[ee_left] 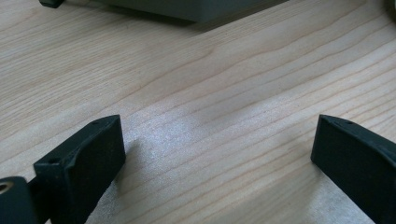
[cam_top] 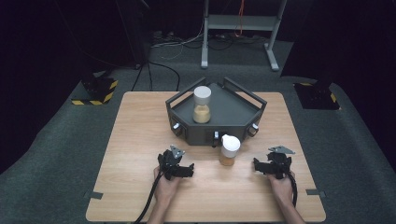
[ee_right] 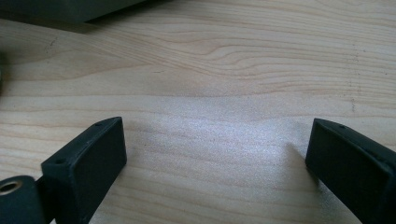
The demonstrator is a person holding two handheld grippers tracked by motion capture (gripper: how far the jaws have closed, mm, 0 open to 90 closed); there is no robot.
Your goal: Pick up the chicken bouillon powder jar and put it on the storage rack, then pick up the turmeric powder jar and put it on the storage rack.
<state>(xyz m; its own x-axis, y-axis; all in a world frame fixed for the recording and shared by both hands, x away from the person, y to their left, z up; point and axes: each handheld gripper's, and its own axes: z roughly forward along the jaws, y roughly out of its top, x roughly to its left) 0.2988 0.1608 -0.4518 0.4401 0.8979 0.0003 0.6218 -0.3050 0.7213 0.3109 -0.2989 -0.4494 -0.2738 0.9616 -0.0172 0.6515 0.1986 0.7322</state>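
A dark grey tray (cam_top: 243, 114) with bar handles stands at the middle back of the wooden table (cam_top: 135, 140). Inside it a jar (cam_top: 201, 106) with a white lid and tan contents stands upright. A second white-lidded jar (cam_top: 229, 150) with tan contents stands on the table just in front of the tray. To that jar's left, my left gripper (cam_top: 176, 162) rests low near the front, open (ee_left: 217, 154) over bare wood. On the jar's right my right gripper (cam_top: 272, 163) is also open (ee_right: 217, 158), with nothing between its jaws.
The tray's front wall (ee_left: 187, 9) crosses the top of the left gripper view, and its edge (ee_right: 60, 9) shows at the top left of the right gripper view. Small knobs (cam_top: 176, 127) stick out of the tray's front faces. Grey carpet (cam_top: 56, 140) surrounds the table.
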